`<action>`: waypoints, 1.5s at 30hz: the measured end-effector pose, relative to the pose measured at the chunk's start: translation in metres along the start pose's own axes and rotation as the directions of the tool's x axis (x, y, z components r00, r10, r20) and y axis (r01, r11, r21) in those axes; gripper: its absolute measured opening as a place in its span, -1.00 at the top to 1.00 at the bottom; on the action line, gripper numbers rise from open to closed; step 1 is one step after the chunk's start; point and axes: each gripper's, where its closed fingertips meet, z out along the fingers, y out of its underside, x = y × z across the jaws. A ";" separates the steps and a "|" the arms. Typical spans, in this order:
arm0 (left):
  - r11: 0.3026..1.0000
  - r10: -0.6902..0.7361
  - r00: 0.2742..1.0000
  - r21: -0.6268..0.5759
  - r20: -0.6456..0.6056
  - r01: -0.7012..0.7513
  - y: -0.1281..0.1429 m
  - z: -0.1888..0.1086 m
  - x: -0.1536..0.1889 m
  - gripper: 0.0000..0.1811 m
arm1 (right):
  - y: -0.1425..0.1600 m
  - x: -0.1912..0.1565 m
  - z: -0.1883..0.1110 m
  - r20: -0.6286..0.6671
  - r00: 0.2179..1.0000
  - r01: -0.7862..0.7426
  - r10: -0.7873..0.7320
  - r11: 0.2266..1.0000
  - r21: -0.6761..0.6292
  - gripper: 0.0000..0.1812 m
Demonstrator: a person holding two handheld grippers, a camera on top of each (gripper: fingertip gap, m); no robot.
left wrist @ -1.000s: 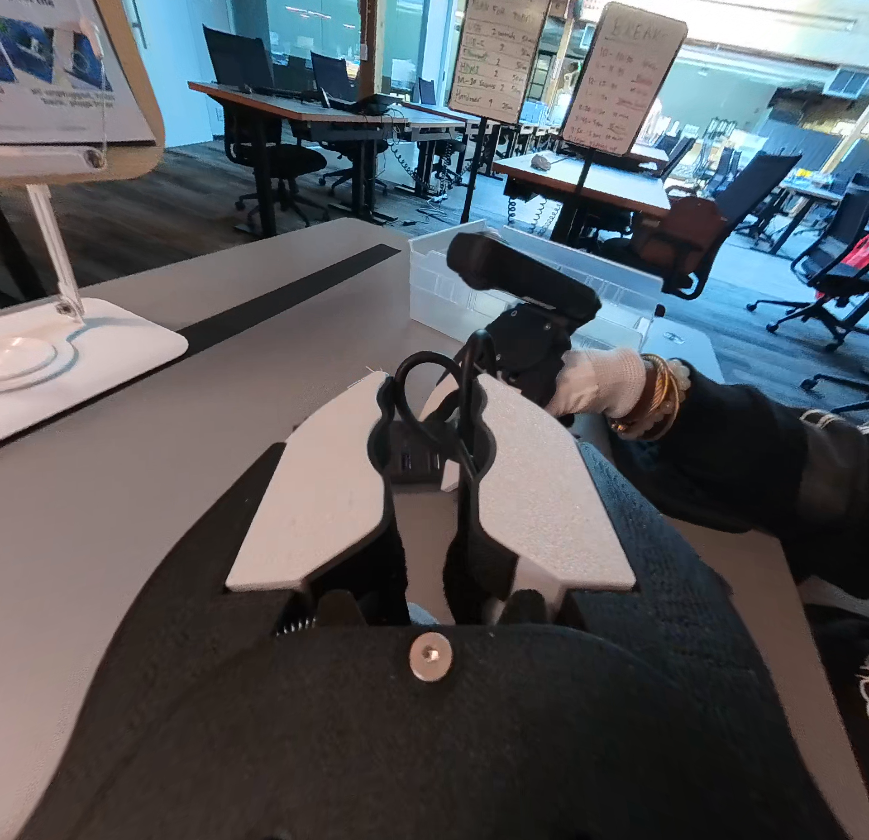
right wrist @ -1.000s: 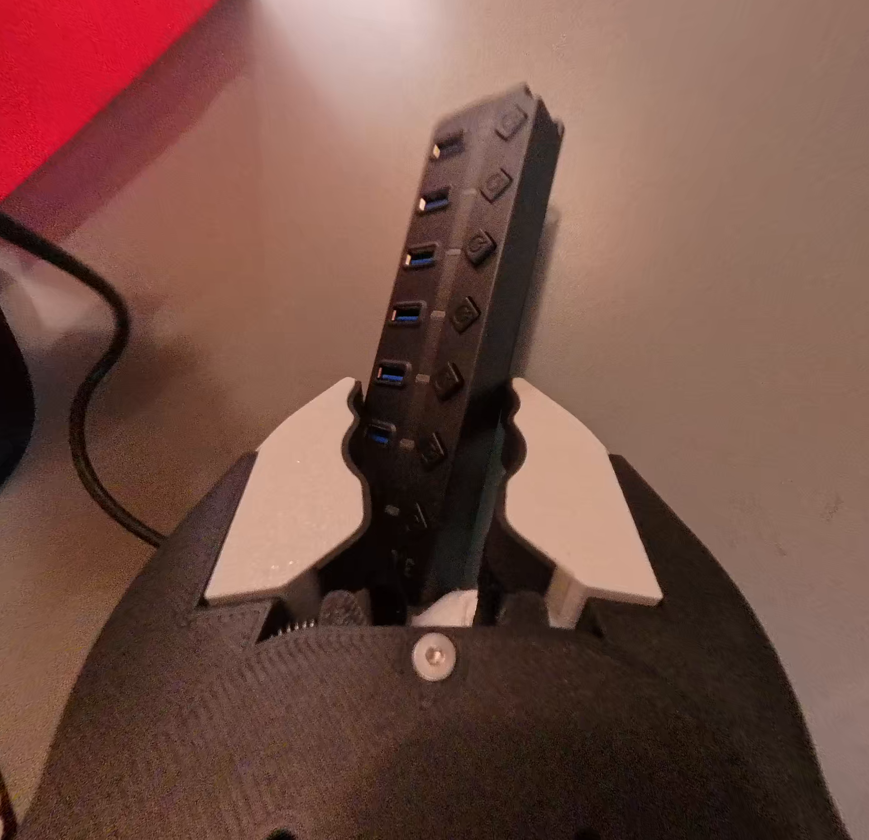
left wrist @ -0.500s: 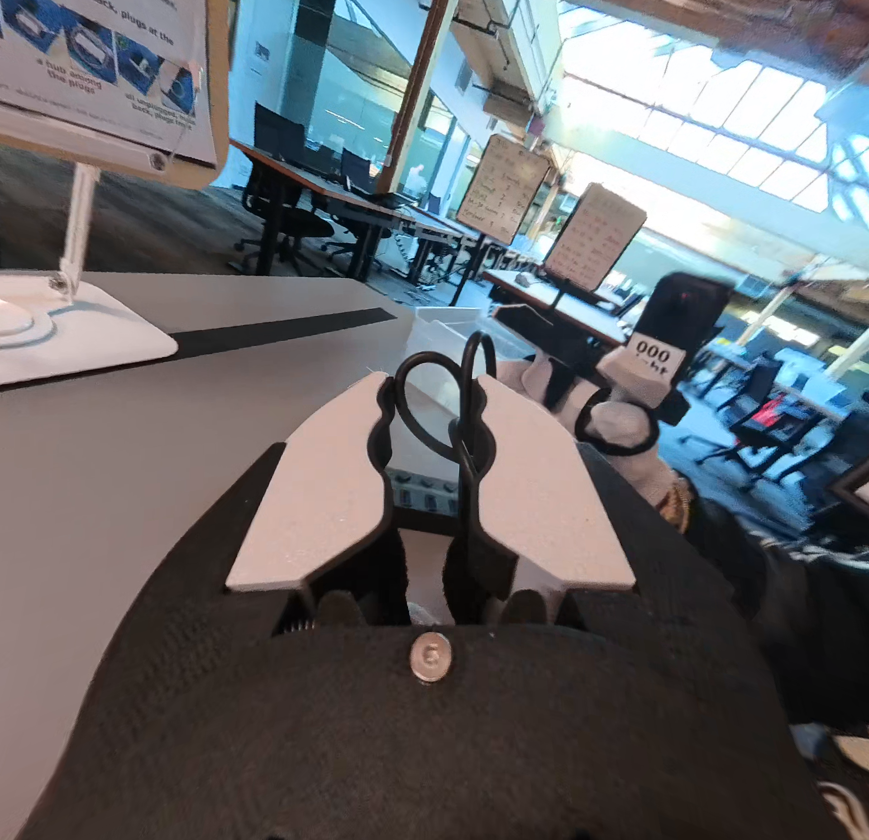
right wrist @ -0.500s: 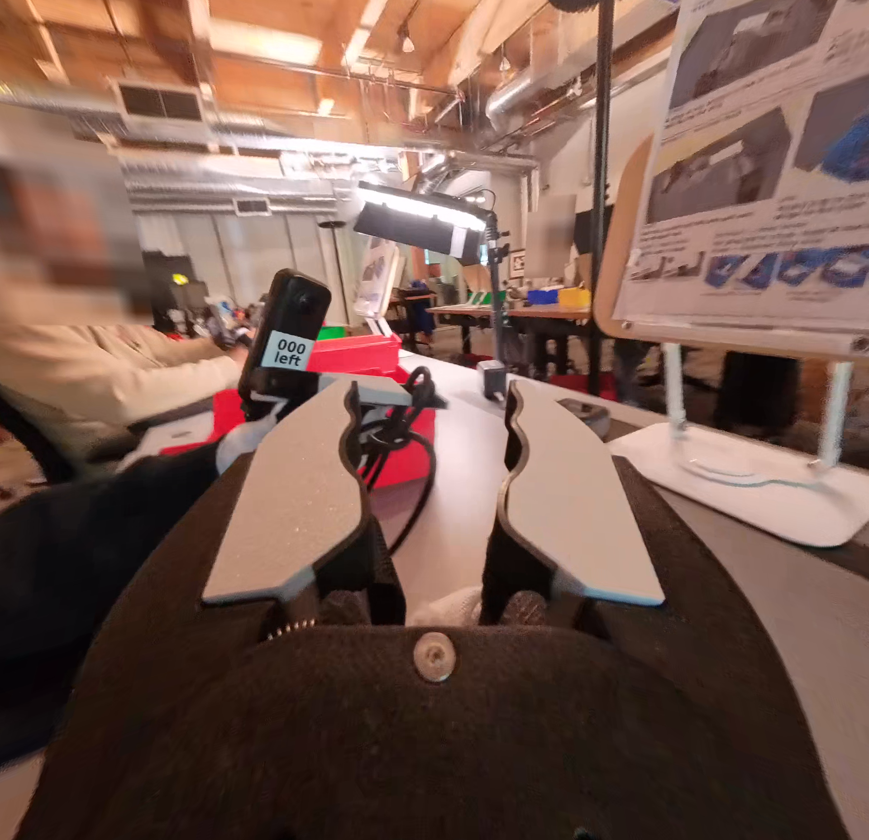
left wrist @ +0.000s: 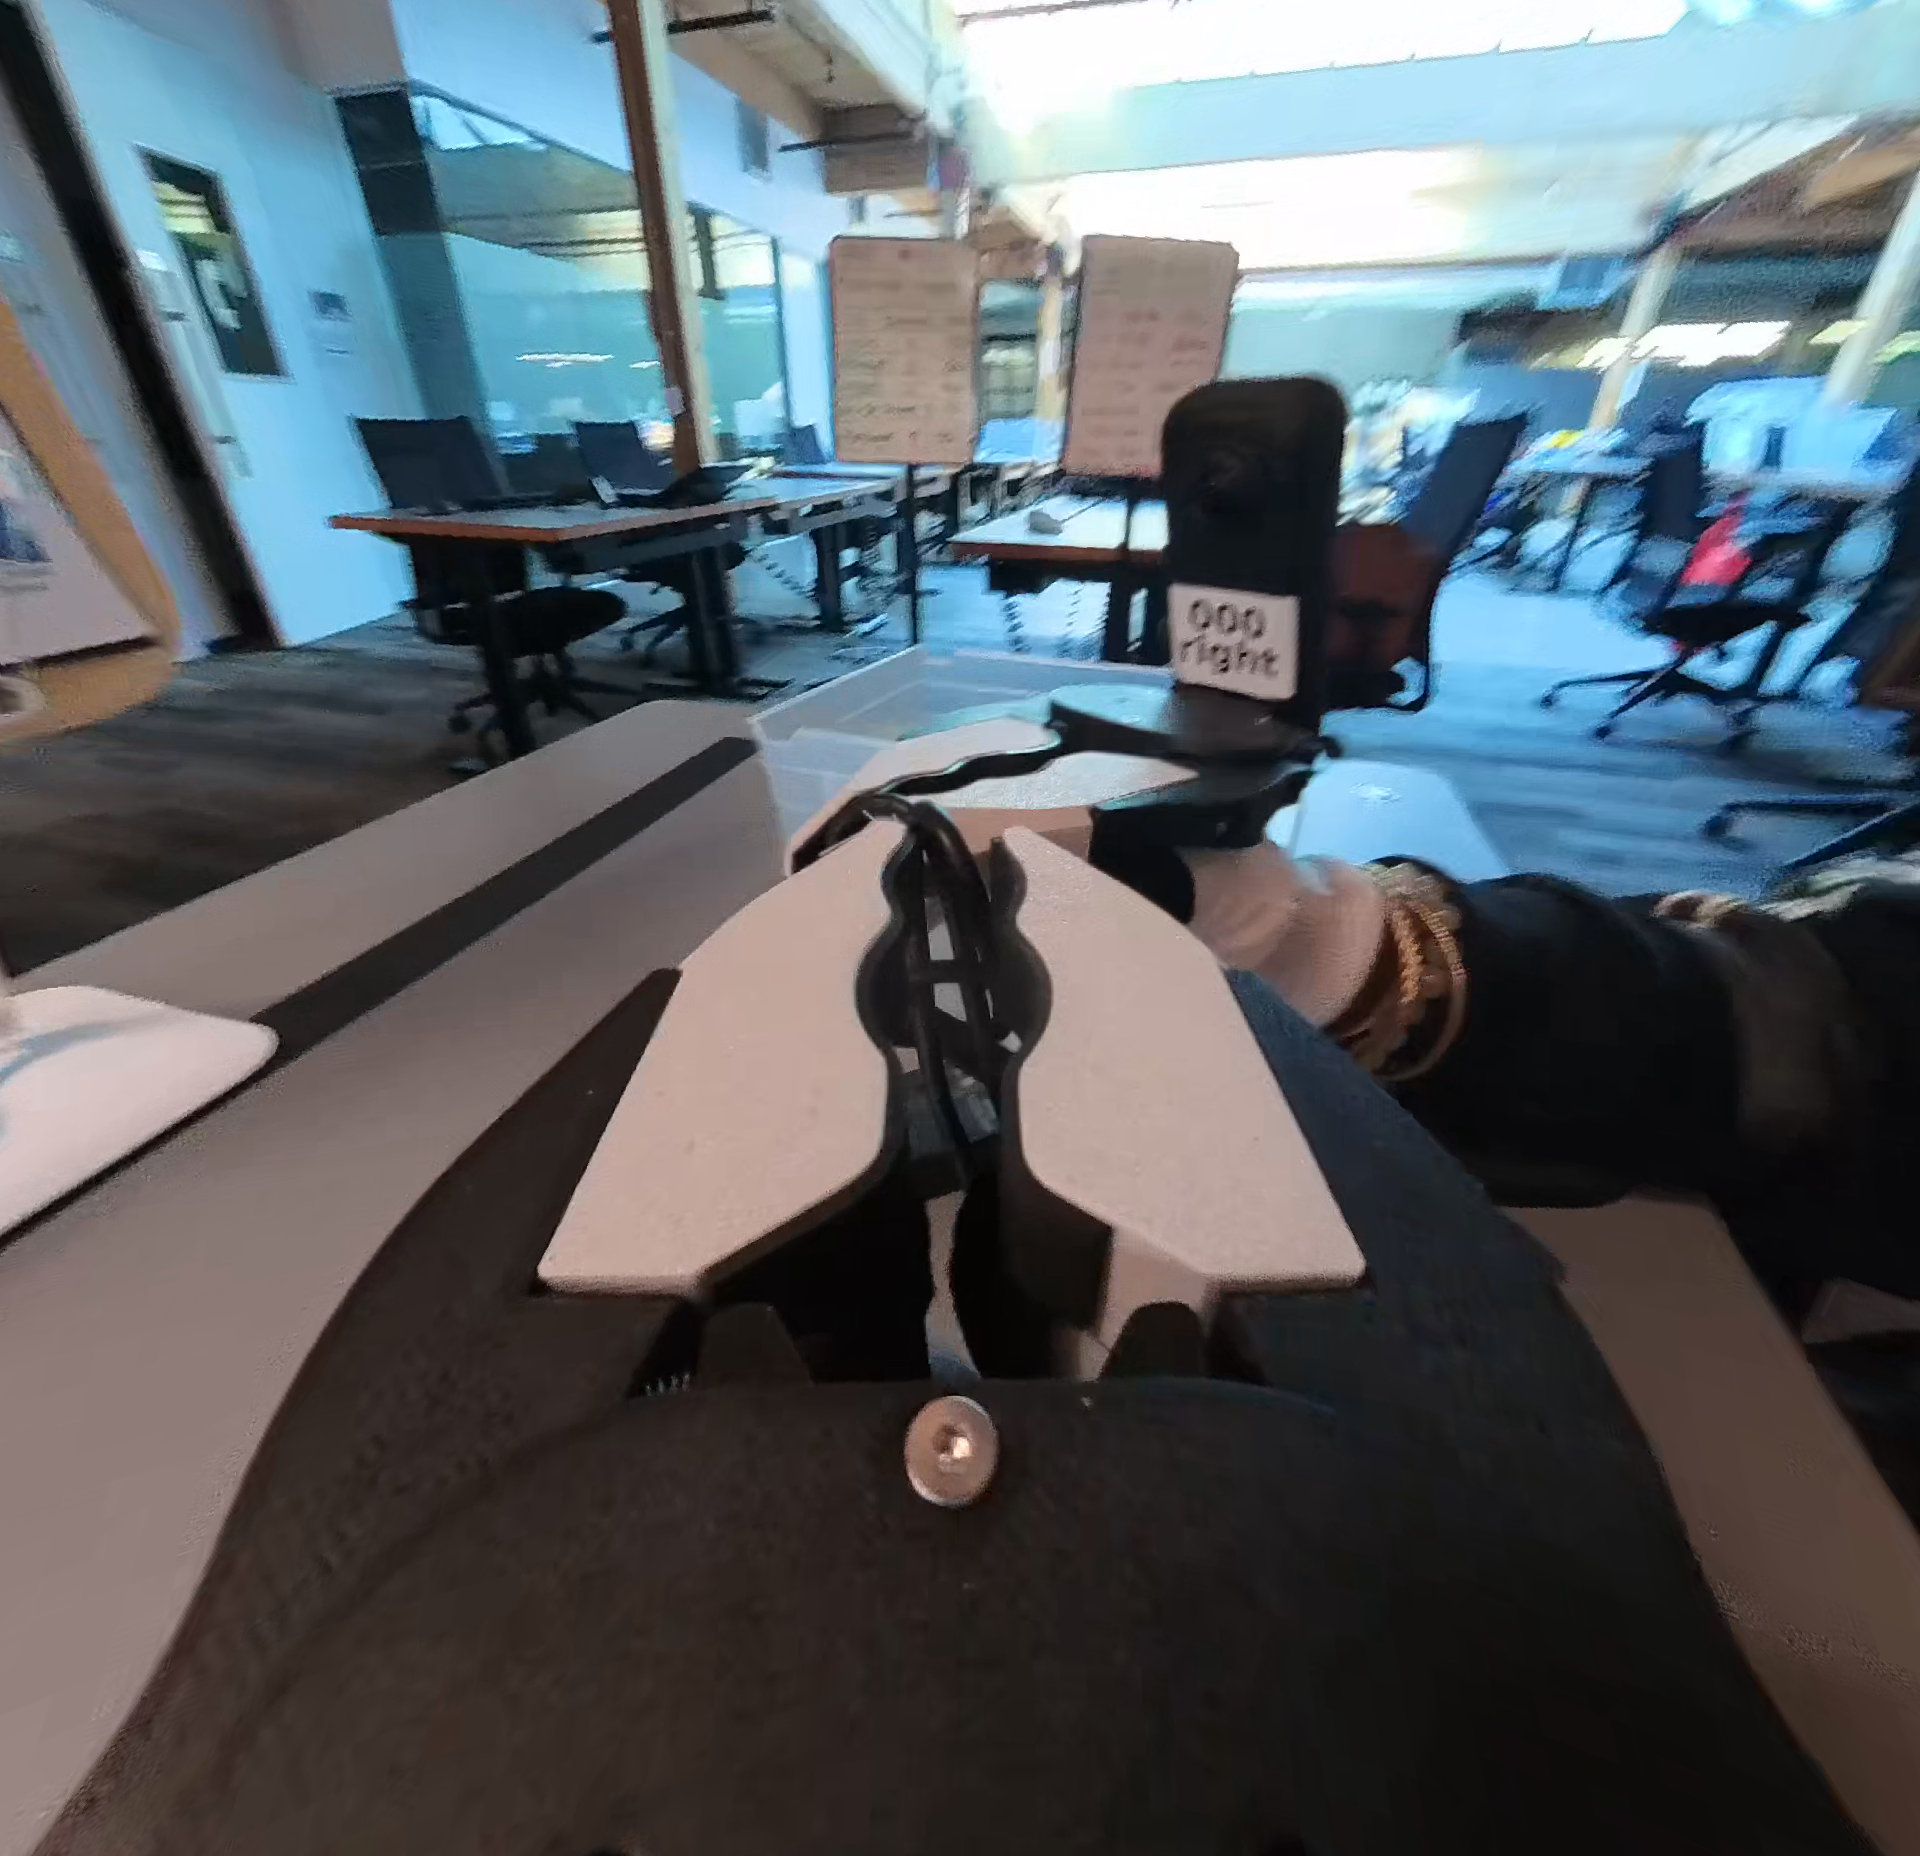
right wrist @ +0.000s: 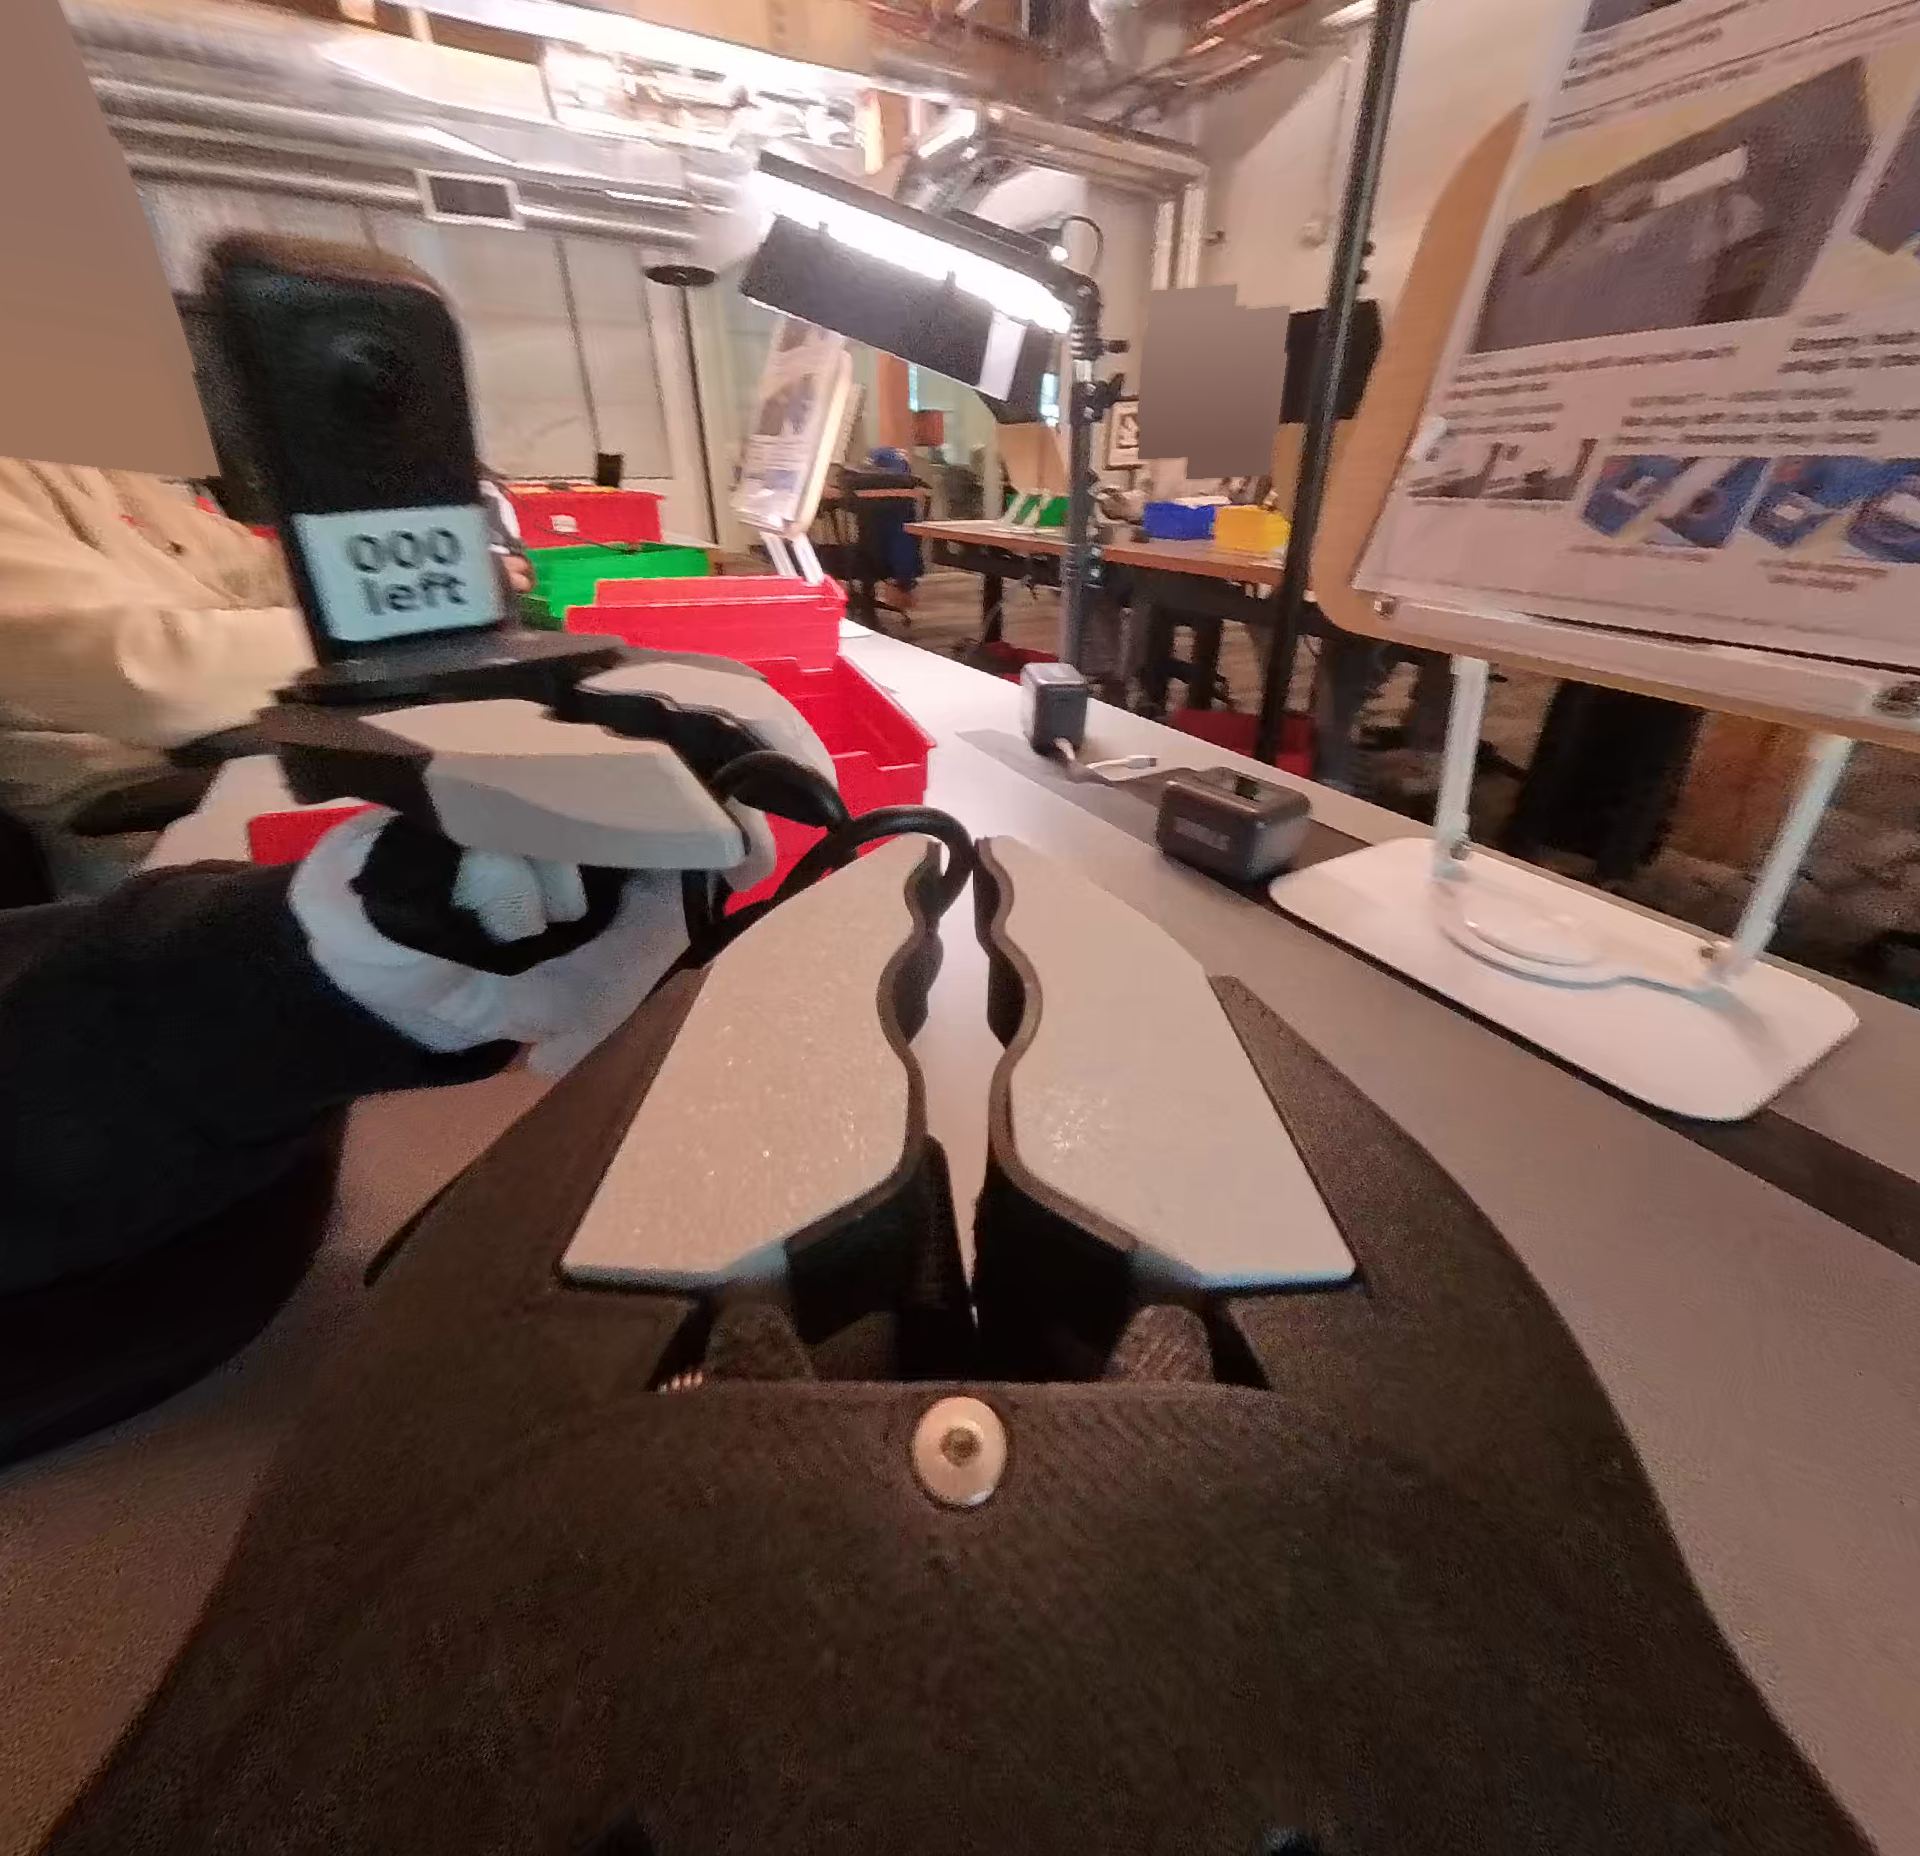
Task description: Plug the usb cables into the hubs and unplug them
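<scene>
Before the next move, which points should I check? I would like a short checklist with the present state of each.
1. Left gripper clamps the black cable: ok.
2. Right gripper pinches the same cable at its nearly closed tips: cannot tell.
3. Plug end of the cable found and oriented: cannot tell.
4. Hub in view: not ok, neither view shows it.
5. The two grippers meet tip to tip without touching: cannot tell.

The cable is black. The left gripper has light grey fingers on a black textured body. The glove is white, the sleeve black. The bins are red, one green. The table is grey with a black stripe.
</scene>
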 end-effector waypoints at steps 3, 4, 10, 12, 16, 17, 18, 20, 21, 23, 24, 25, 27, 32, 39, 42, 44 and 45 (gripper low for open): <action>0.994 -0.084 0.979 0.054 -0.186 0.096 -0.008 -0.007 0.017 0.94 | -0.010 -0.008 -0.002 0.059 0.996 0.057 -0.062 0.995 0.080 0.81; 0.993 -0.087 0.966 0.056 -0.244 0.104 -0.010 -0.008 0.026 0.95 | -0.013 -0.005 -0.003 0.040 0.996 0.078 -0.082 0.993 0.092 0.64; 0.995 -0.073 0.848 0.018 -0.524 0.097 -0.011 -0.010 0.079 0.96 | -0.038 -0.041 -0.013 0.221 0.972 -0.001 -0.076 0.945 0.327 0.66; 0.995 -0.077 0.790 0.008 -0.608 0.103 -0.014 -0.017 0.093 0.95 | -0.041 -0.063 -0.015 0.476 0.875 -0.255 0.086 0.918 0.304 0.79; 0.991 -0.115 0.654 -0.039 -0.748 0.130 -0.011 -0.027 0.118 0.95 | -0.035 -0.082 -0.017 0.664 0.721 -0.398 0.197 0.902 0.165 0.45; 0.988 -0.130 0.613 -0.050 -0.779 0.145 -0.010 -0.031 0.123 0.94 | -0.033 -0.088 -0.019 0.672 0.723 -0.357 0.161 0.920 0.163 0.47; 0.986 -0.132 0.591 -0.044 -0.796 0.160 -0.012 -0.033 0.125 0.95 | -0.035 -0.096 -0.026 0.712 0.688 -0.347 0.138 0.925 0.156 0.62; 0.982 -0.130 0.550 -0.032 -0.825 0.185 -0.016 -0.037 0.129 0.95 | -0.041 -0.111 -0.039 0.791 0.599 -0.372 0.123 0.918 0.139 0.93; 0.983 -0.127 0.549 -0.031 -0.826 0.180 -0.016 -0.037 0.131 0.95 | -0.042 -0.112 -0.040 0.798 0.592 -0.369 0.114 0.918 0.143 0.93; 0.990 -0.106 0.606 -0.024 -0.789 0.142 -0.013 -0.030 0.130 0.94 | -0.041 -0.109 -0.040 0.769 0.637 -0.308 0.053 0.932 0.190 0.95; 0.991 -0.096 0.652 -0.013 -0.752 0.131 -0.014 -0.025 0.125 0.93 | -0.042 -0.102 -0.037 0.712 0.702 -0.253 0.005 0.936 0.243 0.95; 0.993 -0.084 0.699 -0.002 -0.710 0.117 -0.013 -0.021 0.119 0.90 | -0.047 -0.096 -0.038 0.660 0.750 -0.214 -0.039 0.930 0.299 0.95; 0.993 -0.040 0.793 0.061 -0.608 0.097 -0.018 -0.014 0.102 0.81 | -0.058 -0.084 -0.043 0.592 0.802 -0.187 -0.075 0.911 0.368 0.96; 0.998 0.014 0.972 0.060 -0.236 0.000 -0.015 0.001 0.047 0.37 | -0.074 -0.050 -0.047 0.320 0.939 -0.053 -0.123 0.870 0.490 0.96; 0.999 -0.028 0.935 -0.049 -0.354 0.011 0.003 0.010 0.074 0.77 | -0.070 -0.066 -0.034 0.183 0.941 0.170 -0.284 0.865 0.472 0.96; 0.985 -0.015 0.914 -0.164 -0.405 -0.056 0.015 0.002 0.078 0.87 | -0.059 -0.080 -0.032 0.248 0.883 0.284 -0.399 0.874 0.394 0.92; 0.970 -0.084 0.881 -0.239 -0.465 -0.033 0.024 -0.002 0.086 0.91 | -0.053 -0.085 -0.030 0.240 0.845 0.386 -0.478 0.855 0.347 0.77; 0.965 -0.098 0.866 -0.261 -0.491 -0.039 0.027 -0.004 0.091 0.92 | -0.049 -0.087 -0.029 0.263 0.841 0.392 -0.473 0.867 0.307 0.74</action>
